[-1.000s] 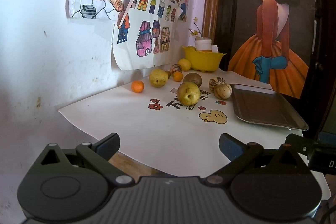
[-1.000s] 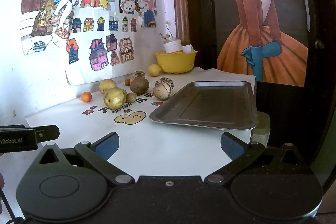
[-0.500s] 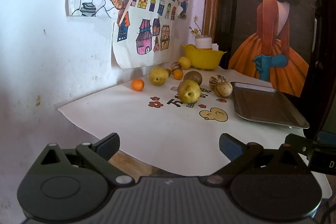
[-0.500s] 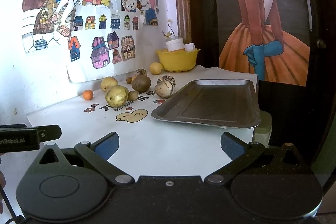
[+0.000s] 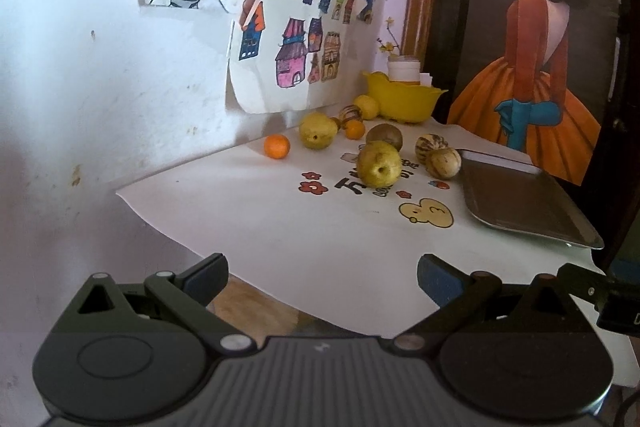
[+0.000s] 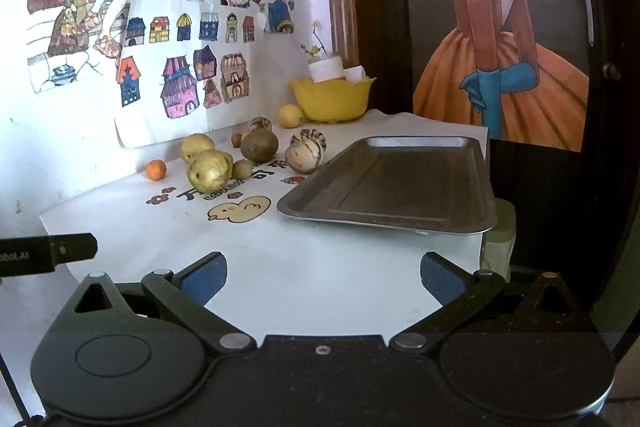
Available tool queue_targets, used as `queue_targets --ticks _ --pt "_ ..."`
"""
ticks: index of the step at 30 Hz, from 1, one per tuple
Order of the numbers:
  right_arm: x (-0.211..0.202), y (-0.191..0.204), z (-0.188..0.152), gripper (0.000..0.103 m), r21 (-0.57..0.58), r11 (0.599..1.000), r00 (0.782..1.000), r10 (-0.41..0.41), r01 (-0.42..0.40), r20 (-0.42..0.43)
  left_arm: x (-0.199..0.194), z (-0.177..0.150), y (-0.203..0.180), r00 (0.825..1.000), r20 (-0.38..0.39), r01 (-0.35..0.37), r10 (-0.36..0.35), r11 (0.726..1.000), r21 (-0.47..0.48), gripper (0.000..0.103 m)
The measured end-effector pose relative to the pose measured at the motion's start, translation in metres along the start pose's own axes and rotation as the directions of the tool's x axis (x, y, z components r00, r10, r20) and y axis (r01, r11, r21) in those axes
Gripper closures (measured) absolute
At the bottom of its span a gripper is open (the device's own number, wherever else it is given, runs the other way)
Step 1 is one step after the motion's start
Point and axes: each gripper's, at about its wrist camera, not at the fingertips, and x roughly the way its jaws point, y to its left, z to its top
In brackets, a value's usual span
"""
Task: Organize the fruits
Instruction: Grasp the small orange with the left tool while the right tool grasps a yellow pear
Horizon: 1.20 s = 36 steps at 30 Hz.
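Soft daylight fills both views, brightest on the white wall [image 5: 100, 75] left of the left gripper [image 5: 322, 277], where it washes out detail. The fruits cast only faint, short shadows on the pale surface [image 6: 320, 267] ahead of the right gripper [image 6: 323, 277]. The metal tray [image 6: 400, 183] shows a dull sheen. Fisheye bending curves the edges, the corners go black, and the dark door [image 6: 560, 167] to the right stays murky.

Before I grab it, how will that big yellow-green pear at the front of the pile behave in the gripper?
The pear looks round and lopsided, so a nudge would probably roll it, perhaps toward the tray. Its skin looks smooth and firm, so it may slip between narrow pads. It seems heavier than the small orange.
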Motion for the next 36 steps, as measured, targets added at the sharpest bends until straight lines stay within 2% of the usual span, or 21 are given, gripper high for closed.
queue_targets --ticks 10,16,19,22,24,28,32,36 --pt "0.030 0.002 0.023 0.000 -0.109 0.994 0.999 0.024 -0.028 -0.038 0.028 0.033 0.027 0.999 -0.030 -0.013 0.013 1.000 0.011 0.000" --pt "0.057 0.013 0.046 0.000 -0.199 0.974 0.992 0.094 -0.110 -0.085 0.058 0.064 0.041 0.999 -0.041 -0.017 0.020 0.998 0.055 0.000" --pt "0.074 0.026 0.061 0.000 -0.228 0.957 0.981 0.158 -0.180 -0.113 0.076 0.079 0.045 0.999 -0.050 -0.006 0.010 0.997 0.075 0.000" --pt "0.093 0.046 0.074 0.000 -0.299 0.929 0.973 0.181 -0.218 -0.144 0.096 0.093 0.049 0.998 -0.056 0.004 0.000 0.997 0.081 0.000" --pt "0.106 0.063 0.080 0.000 -0.344 0.919 0.977 0.153 -0.195 -0.146 0.106 0.100 0.052 0.999 -0.044 0.024 -0.021 0.997 0.075 0.000" --pt "0.128 0.085 0.086 0.001 -0.340 0.922 0.979 0.145 -0.188 -0.146 0.132 0.112 0.053 0.998 -0.048 0.052 -0.049 0.997 0.064 0.000" --pt "0.146 0.103 0.086 0.001 -0.392 0.906 0.984 0.117 -0.160 -0.132 0.154 0.115 0.053 0.997 -0.057 0.061 -0.057 0.995 0.076 0.001" --pt "0.163 0.110 0.088 0.006 -0.391 0.904 0.981 0.127 -0.175 -0.143 0.173 0.115 0.052 0.995 -0.076 0.069 -0.063 0.994 0.087 0.008"
